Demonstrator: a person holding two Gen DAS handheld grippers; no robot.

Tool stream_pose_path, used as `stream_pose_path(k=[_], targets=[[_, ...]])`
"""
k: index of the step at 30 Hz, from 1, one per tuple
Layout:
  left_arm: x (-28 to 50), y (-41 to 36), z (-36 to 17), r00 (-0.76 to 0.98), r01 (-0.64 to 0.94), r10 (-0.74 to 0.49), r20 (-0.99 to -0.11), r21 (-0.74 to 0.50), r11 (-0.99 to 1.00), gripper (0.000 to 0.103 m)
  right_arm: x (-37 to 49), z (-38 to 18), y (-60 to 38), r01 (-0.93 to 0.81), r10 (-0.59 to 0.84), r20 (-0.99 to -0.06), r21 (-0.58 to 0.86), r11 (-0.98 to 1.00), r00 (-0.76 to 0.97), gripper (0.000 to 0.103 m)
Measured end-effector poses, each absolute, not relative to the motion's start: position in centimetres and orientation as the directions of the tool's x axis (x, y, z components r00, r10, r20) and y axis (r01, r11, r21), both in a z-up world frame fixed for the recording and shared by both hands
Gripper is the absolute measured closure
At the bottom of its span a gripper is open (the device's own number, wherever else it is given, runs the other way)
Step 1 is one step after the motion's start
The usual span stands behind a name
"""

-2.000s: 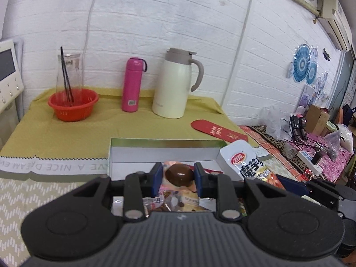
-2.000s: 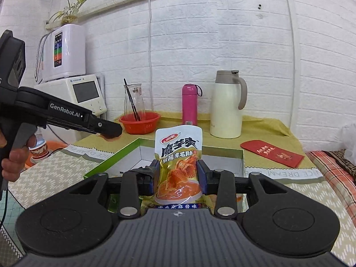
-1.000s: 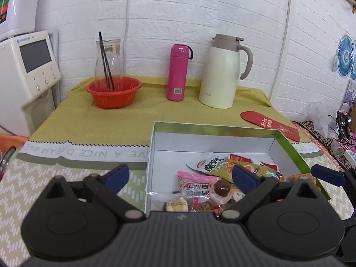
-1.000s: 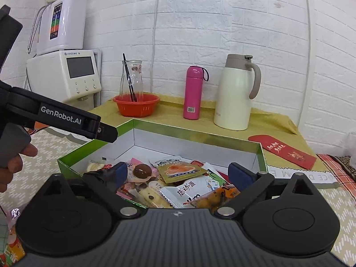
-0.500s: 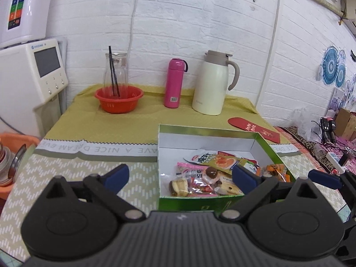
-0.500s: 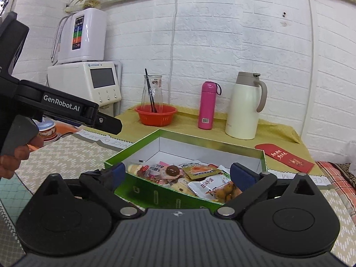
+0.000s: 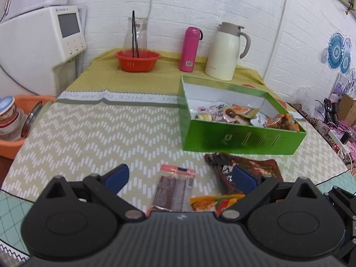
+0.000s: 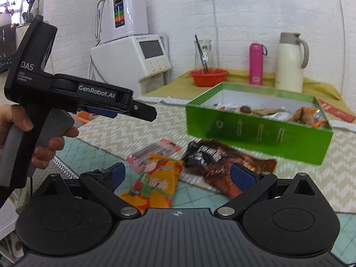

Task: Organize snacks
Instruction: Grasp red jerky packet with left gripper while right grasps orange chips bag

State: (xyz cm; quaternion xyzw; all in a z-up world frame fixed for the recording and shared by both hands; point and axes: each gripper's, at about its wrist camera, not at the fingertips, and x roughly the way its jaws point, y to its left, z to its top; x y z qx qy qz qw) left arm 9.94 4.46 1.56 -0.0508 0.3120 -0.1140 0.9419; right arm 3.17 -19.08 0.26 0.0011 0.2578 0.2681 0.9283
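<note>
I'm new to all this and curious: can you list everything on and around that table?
Box: 1, green, on table, holding snacks.
Loose packets: 3, brown-pink, orange, dark brown, before the box.
Bowl: 1, red, back.
Glass jug: 1, clear, in bowl.
Bottle: 1, pink, back.
Thermos jug: 1, cream, back.
Machine: 1, white, left.
Left gripper: black, open.
Right gripper: black, open.

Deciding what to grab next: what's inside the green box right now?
The green box holds a loose pile of wrapped snacks, mostly toward its near side. Its front wall hides the lowest packets, so no exact count.
</note>
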Motion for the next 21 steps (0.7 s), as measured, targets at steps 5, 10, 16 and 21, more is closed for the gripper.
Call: stream_pose_path(k=[5, 10, 16, 21], targets=[[9.8, 6.7, 0.4, 0.768, 0.150, -0.244, -0.592, -0.205, 0.967, 0.005, 3.7, -1.1, -17.0, -0.471, 0.497, -0.529, 0.195, 0.860, 0.688, 0.000], [9.9, 8.0, 0.0, 0.769, 0.133, -0.244, -0.591, -0.225, 0.965, 0.005, 4.7, -1.8, -14.6, -0.446, 0.462, -0.563, 0.177, 0.878, 0.686, 0.000], [10.2, 7.5, -0.8, 0.753, 0.180, -0.280, -0.596, -0.223, 0.958, 0.005, 4.9, -2.5, -14.4, -0.433, 0.424, -0.567, 0.128, 0.892, 0.706, 0.022], [11.0, 5.7, -1.8, 0.728, 0.248, -0.302, -0.616, -0.174, 0.953, 0.005, 4.0, -2.4, -16.6, -0.430, 0.415, -0.559, 0.114, 0.896, 0.718, 0.027]])
